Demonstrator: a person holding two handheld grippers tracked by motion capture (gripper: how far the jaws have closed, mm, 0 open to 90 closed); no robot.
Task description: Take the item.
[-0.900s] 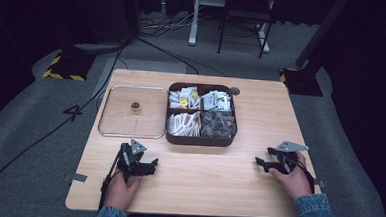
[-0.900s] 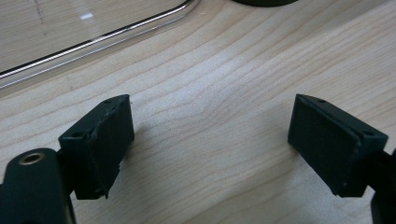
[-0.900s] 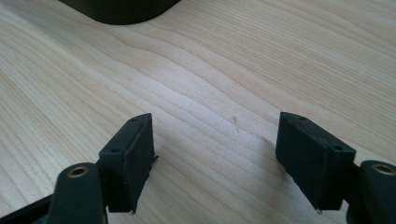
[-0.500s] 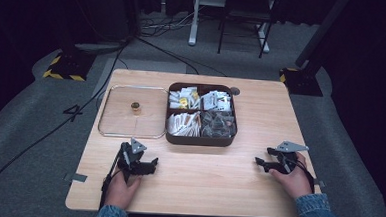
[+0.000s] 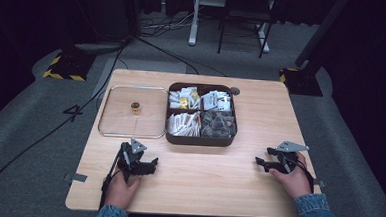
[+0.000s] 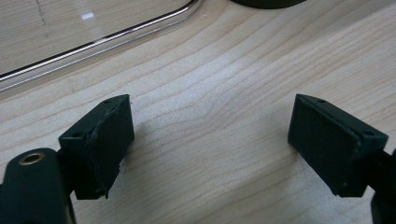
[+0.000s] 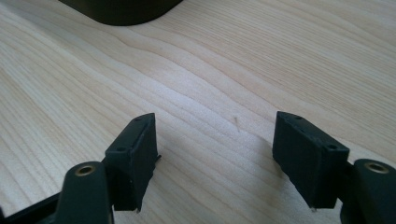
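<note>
A dark brown compartment box [image 5: 200, 139] sits at the middle of the wooden table [image 5: 202, 189], filled with several packets and sachets. To its left lies a clear lid [image 5: 109, 119] with a small brass knob [image 5: 135, 106]. My left gripper [image 5: 150, 165] rests low on the table near the front left, open, with bare wood between its pads [image 6: 105, 140]. My right gripper [image 5: 261, 163] rests at the front right, also open and holding nothing, fingers [image 7: 133, 154] apart over bare wood. The box's dark corner [image 7: 121, 9] shows ahead in the right gripper view.
The clear lid's rim [image 6: 93, 42] runs just ahead of the left gripper. A small round grey disc [image 5: 235, 90] lies at the box's far right corner. Dark floor, cables and chair legs surround the table.
</note>
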